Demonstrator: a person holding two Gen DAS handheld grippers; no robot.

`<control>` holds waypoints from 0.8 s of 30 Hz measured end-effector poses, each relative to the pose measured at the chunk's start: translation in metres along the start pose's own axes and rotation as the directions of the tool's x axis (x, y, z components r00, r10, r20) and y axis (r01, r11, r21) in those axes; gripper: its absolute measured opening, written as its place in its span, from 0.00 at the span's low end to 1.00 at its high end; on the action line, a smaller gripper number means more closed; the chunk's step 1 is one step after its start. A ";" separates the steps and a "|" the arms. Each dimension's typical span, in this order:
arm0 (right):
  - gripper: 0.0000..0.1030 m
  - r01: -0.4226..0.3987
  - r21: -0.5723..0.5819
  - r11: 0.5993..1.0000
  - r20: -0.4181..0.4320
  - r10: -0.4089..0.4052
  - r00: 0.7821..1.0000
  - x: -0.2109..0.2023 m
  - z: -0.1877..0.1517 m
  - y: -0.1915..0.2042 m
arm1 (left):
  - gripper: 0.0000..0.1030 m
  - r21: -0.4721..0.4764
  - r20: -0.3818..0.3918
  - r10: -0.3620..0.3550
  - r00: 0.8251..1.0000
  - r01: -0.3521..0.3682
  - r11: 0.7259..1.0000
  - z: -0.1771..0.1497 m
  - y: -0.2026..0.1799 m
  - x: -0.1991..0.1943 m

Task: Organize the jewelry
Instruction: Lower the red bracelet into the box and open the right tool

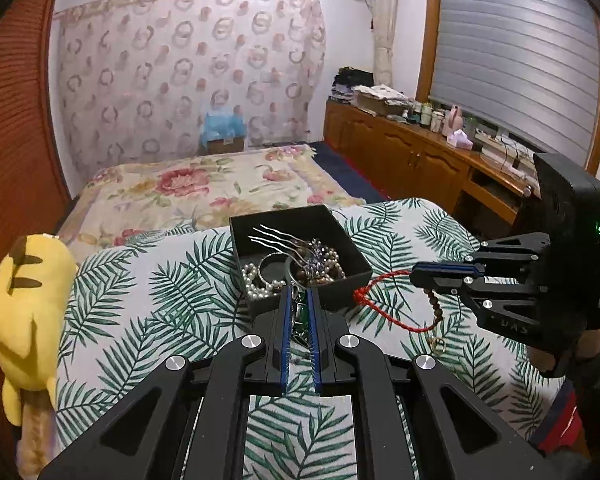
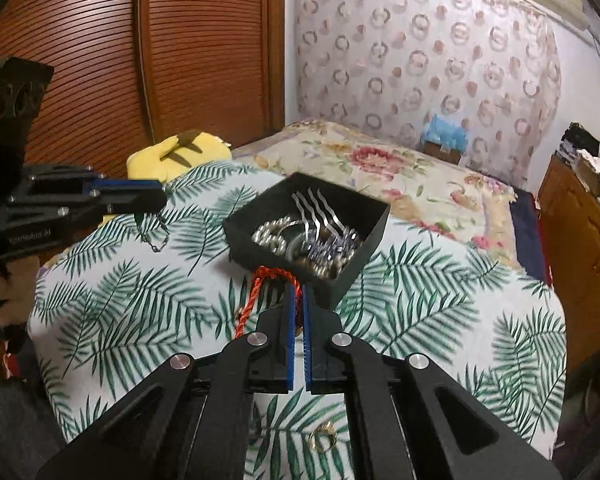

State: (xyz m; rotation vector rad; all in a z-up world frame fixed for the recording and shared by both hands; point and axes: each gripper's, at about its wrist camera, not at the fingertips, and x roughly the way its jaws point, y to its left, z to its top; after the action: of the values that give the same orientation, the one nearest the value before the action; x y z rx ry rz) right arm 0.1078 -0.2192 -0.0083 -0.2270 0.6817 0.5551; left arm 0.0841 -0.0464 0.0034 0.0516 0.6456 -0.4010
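Jewelry mostly in box [image 1: 300, 258]; your left gripper [image 1: 299, 294] pinches chain [image 2: 154, 236], right gripper [image 2: 299, 296] pinches red cord [image 1: 384, 312]; ring [image 2: 322, 438] left.

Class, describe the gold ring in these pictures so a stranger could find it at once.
Start at the leaf-print cloth over the table, with the black box of jewelry on it. The gold ring lies on the cloth outside the box, below the red cord held in the right hand-held gripper. It alone is a small, loose gold band.
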 end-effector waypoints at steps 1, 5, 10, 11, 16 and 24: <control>0.04 0.013 -0.008 1.000 0.004 -0.013 1.000 0.002 0.004 0.000 | 0.07 0.001 0.001 0.002 1.000 -0.002 1.000 0.001 0.001 0.001; 0.04 0.046 -0.001 0.999 0.035 -0.046 0.998 0.008 0.019 -0.005 | 0.07 -0.008 0.004 0.006 1.000 -0.006 1.000 0.006 0.008 0.007; 0.04 0.068 0.028 0.997 0.055 -0.069 0.996 0.029 0.035 -0.016 | 0.07 -0.010 -0.002 0.003 1.000 -0.003 1.000 0.012 0.015 0.018; 0.04 0.065 0.035 0.997 0.059 -0.067 0.996 0.033 0.036 -0.019 | 0.07 -0.008 -0.004 0.004 1.000 -0.004 1.000 0.013 0.017 0.021; 0.04 0.049 0.082 0.995 0.053 -0.053 0.997 0.062 0.038 -0.029 | 0.07 -0.005 -0.018 0.016 1.000 -0.017 1.000 0.019 0.024 0.035; 0.06 0.014 0.098 0.995 0.040 -0.018 0.999 0.087 0.044 -0.035 | 0.07 -0.025 -0.030 0.003 1.000 -0.004 1.000 0.030 0.027 0.052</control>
State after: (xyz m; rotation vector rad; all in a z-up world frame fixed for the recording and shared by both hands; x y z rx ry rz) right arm 0.2066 -0.1966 -0.0309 -0.1294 0.6647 0.5085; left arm 0.1498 -0.0445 -0.0054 0.0351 0.6801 -0.3890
